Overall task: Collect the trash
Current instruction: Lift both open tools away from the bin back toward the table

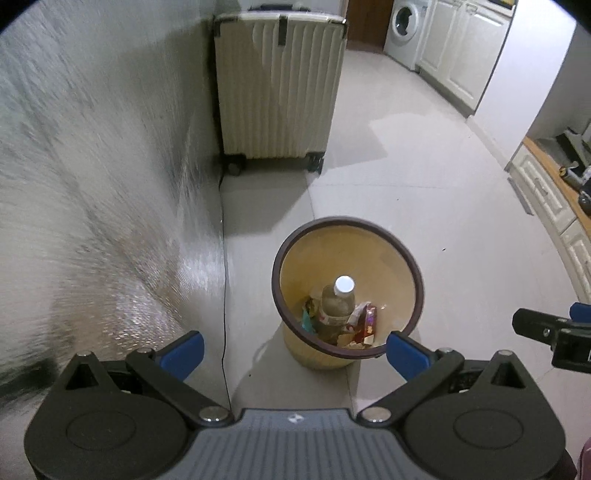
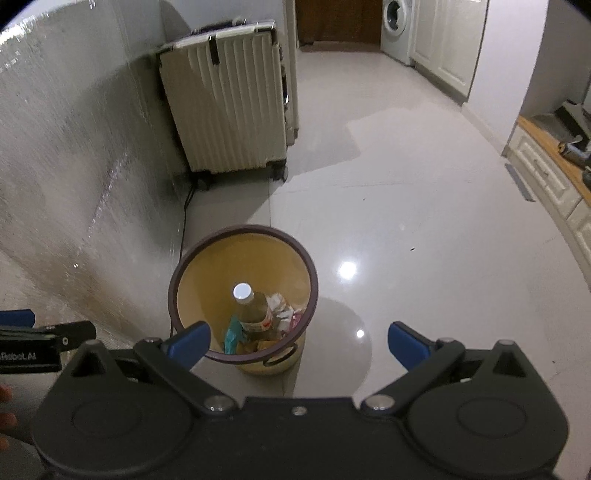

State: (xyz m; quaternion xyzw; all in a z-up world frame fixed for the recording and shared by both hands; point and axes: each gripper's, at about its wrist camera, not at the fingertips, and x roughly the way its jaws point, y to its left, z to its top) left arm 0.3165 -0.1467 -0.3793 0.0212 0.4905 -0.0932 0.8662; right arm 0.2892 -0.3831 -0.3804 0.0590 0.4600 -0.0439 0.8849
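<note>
Both tools hang above a round yellow trash bin (image 1: 399, 266) with a dark brown rim, which stands on the pale tiled floor (image 1: 424, 192) near the grey wall (image 1: 110, 166). The left tool (image 1: 295, 350) is released, its blue fingers (image 1: 184, 352) spread wide with nothing between them, and the near rim of the bin shows in the gap. The right tool (image 2: 299, 343) is released too and holds nothing; its left blue finger (image 2: 190, 347) lies over the near edge of the bin in the right wrist view. Inside the bin a plastic bottle (image 1: 338, 301) with a white cap stands on the bottom, leaning a little, and around it lie crumpled wrappers (image 1: 364, 323) in red, white and teal. A thin black cable (image 1: 223, 280) runs along the floor by the wall. Behind the bin, well apart, a cream ribbed suitcase (image 1: 275, 85) stands upright against the wall. Far back there is a washing machine (image 1: 404, 29) beside white cabinets (image 1: 461, 48)
</note>
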